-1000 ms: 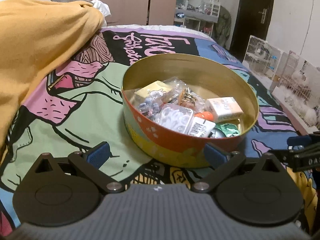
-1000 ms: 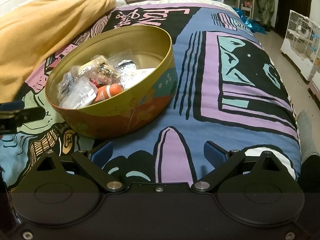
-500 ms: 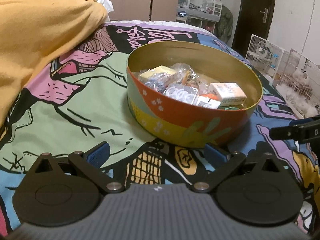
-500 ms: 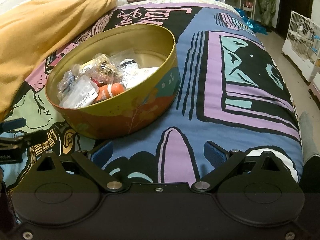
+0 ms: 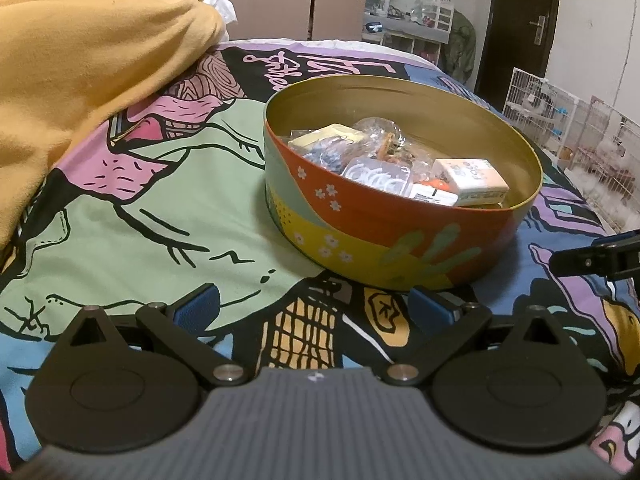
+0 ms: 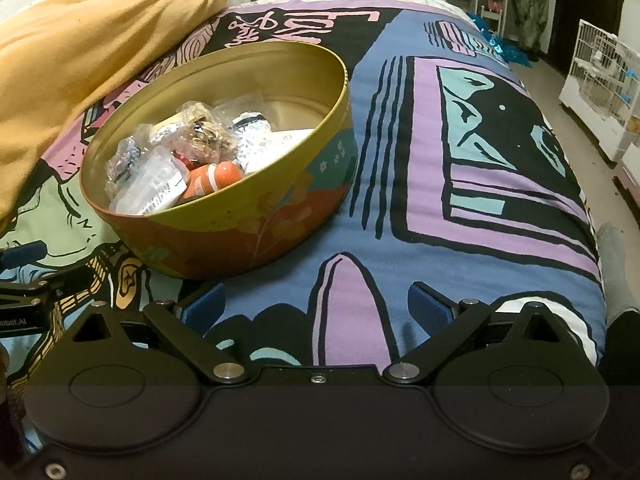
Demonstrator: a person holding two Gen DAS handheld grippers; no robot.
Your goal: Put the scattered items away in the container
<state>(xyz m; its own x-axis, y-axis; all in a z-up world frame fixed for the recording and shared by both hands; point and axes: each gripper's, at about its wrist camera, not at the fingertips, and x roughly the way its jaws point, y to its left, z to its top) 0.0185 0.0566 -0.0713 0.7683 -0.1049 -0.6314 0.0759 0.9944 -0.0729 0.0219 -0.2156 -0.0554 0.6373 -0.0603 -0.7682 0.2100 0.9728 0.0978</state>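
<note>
A round gold-lined tin (image 5: 400,240) (image 6: 248,232) with an orange, yellow and green outside sits on the patterned bedspread. Inside lie several small items: clear plastic packets (image 5: 376,172) (image 6: 156,184), a white box (image 5: 472,182) and an orange piece (image 6: 216,178). My left gripper (image 5: 314,308) hovers open just in front of the tin, nothing between its blue pads. My right gripper (image 6: 316,306) is open too, over the blue and purple cloth to the tin's right. Each gripper's tip shows at the edge of the other's view.
A heaped yellow blanket (image 5: 80,72) (image 6: 80,52) fills the bed's left side. Off the bed's right edge stand white wire cages (image 5: 568,128) (image 6: 600,84) on the floor. Wardrobes and a cluttered shelf (image 5: 408,24) line the far wall.
The left gripper has dropped lower and pulled back from the tin, so the tin's outer wall shows more. The right gripper has barely shifted. Both stay open.
</note>
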